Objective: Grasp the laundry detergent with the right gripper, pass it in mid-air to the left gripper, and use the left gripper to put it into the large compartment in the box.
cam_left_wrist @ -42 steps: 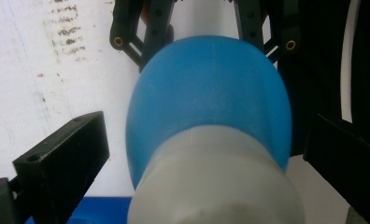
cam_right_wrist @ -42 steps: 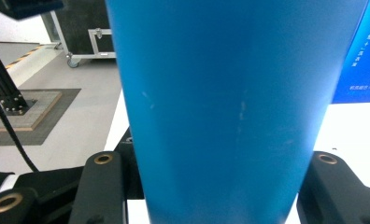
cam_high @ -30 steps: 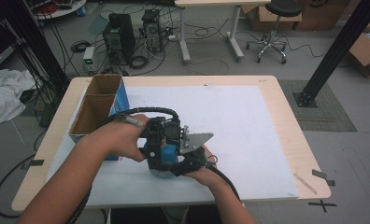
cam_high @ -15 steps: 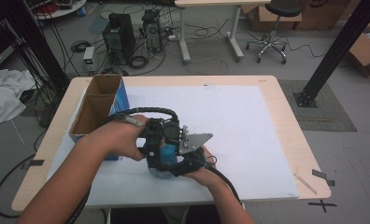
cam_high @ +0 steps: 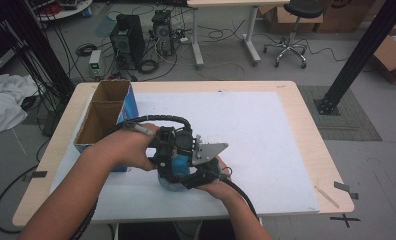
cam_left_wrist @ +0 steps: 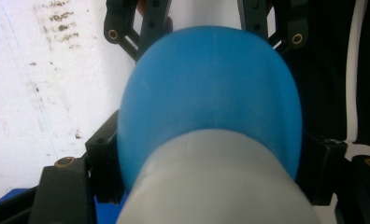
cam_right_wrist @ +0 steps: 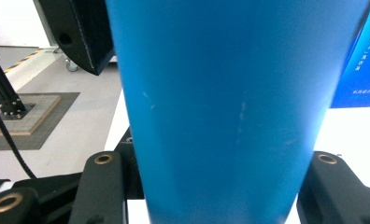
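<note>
Over the table, both hands clamp hand-held grippers on the blue bottle.

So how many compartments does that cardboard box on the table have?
2, both open at the top in the cardboard box at the table's far left: a far compartment and a near compartment. The person's forearm hides the box's near end.

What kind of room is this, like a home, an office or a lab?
Most likely a lab or workshop. Behind the table two computer towers stand on the floor among loose cables, a black metal frame post rises at the right, and cardboard boxes sit nearby.
</note>
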Available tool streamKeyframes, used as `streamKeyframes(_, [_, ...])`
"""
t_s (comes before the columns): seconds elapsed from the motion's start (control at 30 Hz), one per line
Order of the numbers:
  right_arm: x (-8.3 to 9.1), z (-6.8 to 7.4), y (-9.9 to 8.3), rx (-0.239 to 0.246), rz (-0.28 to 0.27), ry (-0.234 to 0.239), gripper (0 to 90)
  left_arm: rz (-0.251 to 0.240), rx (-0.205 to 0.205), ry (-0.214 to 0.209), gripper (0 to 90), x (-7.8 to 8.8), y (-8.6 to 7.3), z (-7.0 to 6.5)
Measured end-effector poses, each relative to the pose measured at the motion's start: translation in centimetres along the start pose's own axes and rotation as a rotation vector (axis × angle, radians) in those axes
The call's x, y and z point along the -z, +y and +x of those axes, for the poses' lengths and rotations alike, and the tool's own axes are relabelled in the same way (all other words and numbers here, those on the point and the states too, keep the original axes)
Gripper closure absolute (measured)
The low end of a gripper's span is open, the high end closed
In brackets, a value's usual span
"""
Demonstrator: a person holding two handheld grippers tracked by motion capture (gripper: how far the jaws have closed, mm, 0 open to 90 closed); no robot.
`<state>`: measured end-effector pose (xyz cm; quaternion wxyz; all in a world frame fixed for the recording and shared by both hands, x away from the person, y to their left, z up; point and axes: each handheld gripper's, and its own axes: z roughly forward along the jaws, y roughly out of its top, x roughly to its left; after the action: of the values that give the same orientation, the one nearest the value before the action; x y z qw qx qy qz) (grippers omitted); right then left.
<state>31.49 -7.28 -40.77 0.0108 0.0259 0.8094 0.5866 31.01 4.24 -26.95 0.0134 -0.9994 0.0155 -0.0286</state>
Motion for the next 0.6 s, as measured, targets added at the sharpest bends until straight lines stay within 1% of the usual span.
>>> streamKeyframes(0.23, [0.0,-0.01,-0.03,0.002,-0.003,-0.001,46.0,0.005,0.003,0.002,32.5,-0.01,0.01,0.07])
streamKeyframes(0.6, [-0.06,-0.04,-0.03,0.001,-0.009,-0.001,46.0,0.005,0.006,0.009,35.8,-0.04,0.03,0.17])
